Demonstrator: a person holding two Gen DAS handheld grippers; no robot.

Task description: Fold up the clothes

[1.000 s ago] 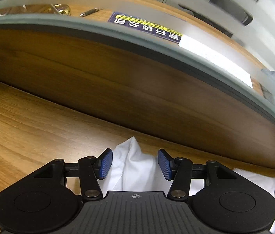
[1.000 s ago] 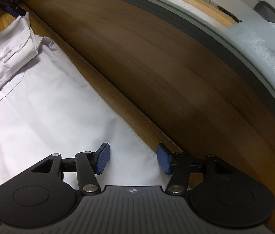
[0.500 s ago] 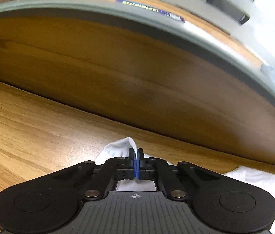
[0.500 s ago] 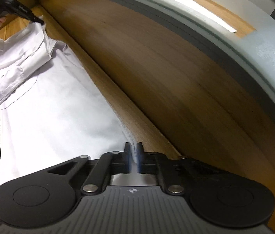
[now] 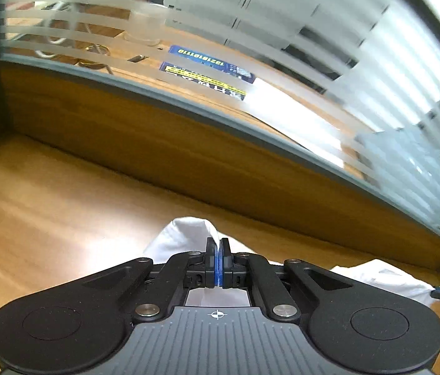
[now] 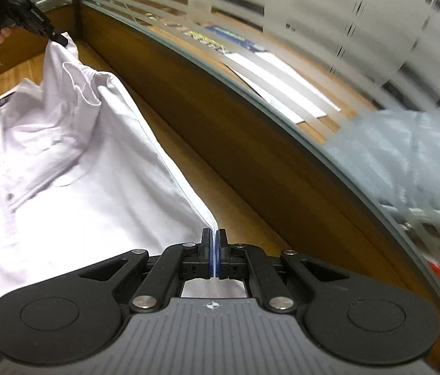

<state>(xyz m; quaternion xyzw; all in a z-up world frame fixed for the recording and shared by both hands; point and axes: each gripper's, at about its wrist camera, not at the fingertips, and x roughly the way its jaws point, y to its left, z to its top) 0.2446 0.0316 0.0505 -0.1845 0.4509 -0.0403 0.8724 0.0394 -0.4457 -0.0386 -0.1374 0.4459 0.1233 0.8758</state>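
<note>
Right wrist shows my right gripper (image 6: 214,251) and left gripper (image 5: 218,259) both clamped on the shirt (image 6: 73,162) edge, lifting it to fold over.

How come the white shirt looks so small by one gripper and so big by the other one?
The left gripper pinches a small bunched corner of the white shirt, while the right gripper pinches a long straight edge. Little cloth shows in the left gripper's view; in the right gripper's view the shirt spreads wide over the wooden desk. Both have their jaws shut on the same shirt, lifting its far edge.
</note>
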